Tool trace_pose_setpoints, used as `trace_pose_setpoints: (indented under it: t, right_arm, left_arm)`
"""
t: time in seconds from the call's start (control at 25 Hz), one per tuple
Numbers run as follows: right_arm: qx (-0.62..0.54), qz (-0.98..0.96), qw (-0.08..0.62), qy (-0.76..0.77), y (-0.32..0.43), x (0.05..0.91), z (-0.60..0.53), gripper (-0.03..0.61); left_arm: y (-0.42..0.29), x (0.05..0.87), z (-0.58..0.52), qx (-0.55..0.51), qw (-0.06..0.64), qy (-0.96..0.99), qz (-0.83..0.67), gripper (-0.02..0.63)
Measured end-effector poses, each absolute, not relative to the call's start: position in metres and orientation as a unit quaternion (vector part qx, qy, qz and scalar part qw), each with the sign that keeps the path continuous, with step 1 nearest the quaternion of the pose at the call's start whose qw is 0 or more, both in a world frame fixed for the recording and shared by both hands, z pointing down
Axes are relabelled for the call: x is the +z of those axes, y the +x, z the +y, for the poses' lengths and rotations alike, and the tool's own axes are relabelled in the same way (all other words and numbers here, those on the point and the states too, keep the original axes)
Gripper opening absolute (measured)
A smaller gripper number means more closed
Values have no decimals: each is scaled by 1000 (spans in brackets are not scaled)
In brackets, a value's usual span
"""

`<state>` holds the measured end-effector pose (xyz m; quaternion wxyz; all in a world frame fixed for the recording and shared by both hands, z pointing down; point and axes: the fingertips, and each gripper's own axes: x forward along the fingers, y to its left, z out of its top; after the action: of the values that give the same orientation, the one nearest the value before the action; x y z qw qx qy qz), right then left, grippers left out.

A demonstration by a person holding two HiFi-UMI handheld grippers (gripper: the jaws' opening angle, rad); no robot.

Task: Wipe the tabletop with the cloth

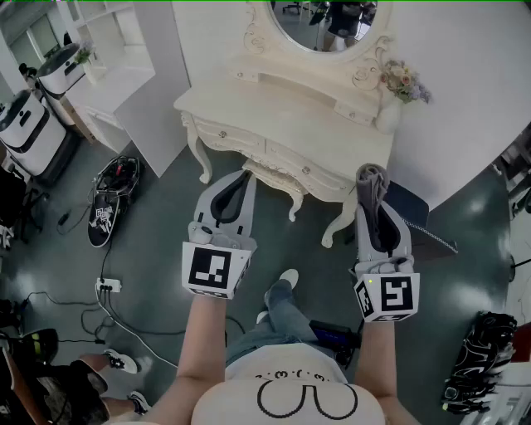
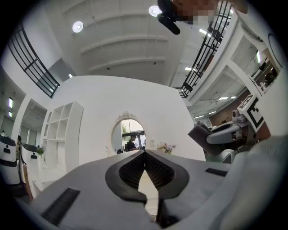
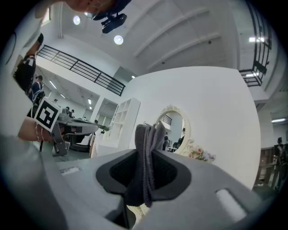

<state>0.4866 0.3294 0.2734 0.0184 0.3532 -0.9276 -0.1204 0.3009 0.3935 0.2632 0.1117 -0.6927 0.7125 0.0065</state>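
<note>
The person stands on a dark floor facing a cream dressing table with an oval mirror. Both arms reach forward. The left gripper points at the table's front edge with its jaws together. The right gripper pinches a grey cloth, which bunches up above its tip. A flower posy sits at the table's right end. A power strip lies on the floor at left.

A staged bedroom corner inside a big lab hall: an ornate cream dressing table against a white partition; left of it, white shelving, wheeled machines, a floor power strip; above it, a railed mezzanine.
</note>
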Motion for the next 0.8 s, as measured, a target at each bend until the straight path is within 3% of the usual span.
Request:
trace_pose_setpoints:
  t: [0.4,0.8]
  right_arm:
    - [-102,-931,25,349,448,291,282,86]
    - [-98,-929,46,353,404,305,188,87]
  left_arm:
    - [261,278,358,0,106,-686,720,-2]
    - [216,291,255,-3,87,-698,711,-2]
